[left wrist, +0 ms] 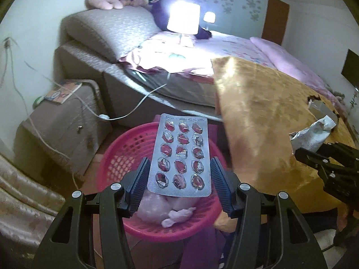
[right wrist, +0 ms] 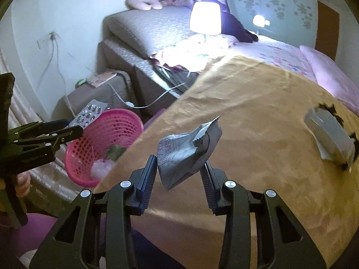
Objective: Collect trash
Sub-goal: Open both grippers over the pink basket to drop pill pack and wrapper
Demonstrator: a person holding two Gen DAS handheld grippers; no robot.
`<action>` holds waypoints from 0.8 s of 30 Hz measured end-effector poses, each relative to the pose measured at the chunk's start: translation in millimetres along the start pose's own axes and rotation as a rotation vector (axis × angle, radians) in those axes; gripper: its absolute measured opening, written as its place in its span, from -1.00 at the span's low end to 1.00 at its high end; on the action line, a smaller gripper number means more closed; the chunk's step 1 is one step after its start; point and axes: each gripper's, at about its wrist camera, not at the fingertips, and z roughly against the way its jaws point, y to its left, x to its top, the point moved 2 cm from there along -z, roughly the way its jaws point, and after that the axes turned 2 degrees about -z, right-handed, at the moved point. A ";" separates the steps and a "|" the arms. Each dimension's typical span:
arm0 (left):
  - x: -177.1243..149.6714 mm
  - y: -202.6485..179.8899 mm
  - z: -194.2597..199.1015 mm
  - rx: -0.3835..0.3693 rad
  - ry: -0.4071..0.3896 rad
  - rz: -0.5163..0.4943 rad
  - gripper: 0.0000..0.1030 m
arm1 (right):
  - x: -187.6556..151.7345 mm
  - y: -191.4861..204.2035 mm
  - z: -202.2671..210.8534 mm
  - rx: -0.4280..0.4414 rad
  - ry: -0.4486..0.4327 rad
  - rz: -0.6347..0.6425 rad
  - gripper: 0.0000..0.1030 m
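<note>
My left gripper [left wrist: 180,176] is shut on a used silver pill blister pack [left wrist: 182,154] and holds it above the pink mesh basket [left wrist: 125,148]. The basket holds crumpled pinkish plastic [left wrist: 161,206]. My right gripper [right wrist: 179,170] is shut on a crumpled grey-white foil wrapper [right wrist: 188,150] just above the tan table cover [right wrist: 258,112]. In the right wrist view the left gripper [right wrist: 74,132] holds the blister pack [right wrist: 89,112] over the basket [right wrist: 105,139] at the left. In the left wrist view the right gripper [left wrist: 303,154] and its wrapper [left wrist: 311,134] show at the right edge.
A grey flat packet [right wrist: 329,136] lies on the tan cover at the right. Behind are a bed [left wrist: 235,44] with pink bedding, a lit lamp [left wrist: 184,18], a brown nightstand [left wrist: 67,121] with a book, and a white cable [left wrist: 134,103].
</note>
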 end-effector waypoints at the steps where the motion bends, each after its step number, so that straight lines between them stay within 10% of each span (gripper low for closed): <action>1: -0.1 2.7 -0.3 0.009 -0.002 0.003 0.03 | 1.6 4.1 -2.0 0.003 0.001 0.009 -0.25; 24: -6.1 45.1 -21.5 0.096 0.056 0.115 0.04 | 29.7 77.2 -64.9 0.164 0.122 0.092 -0.23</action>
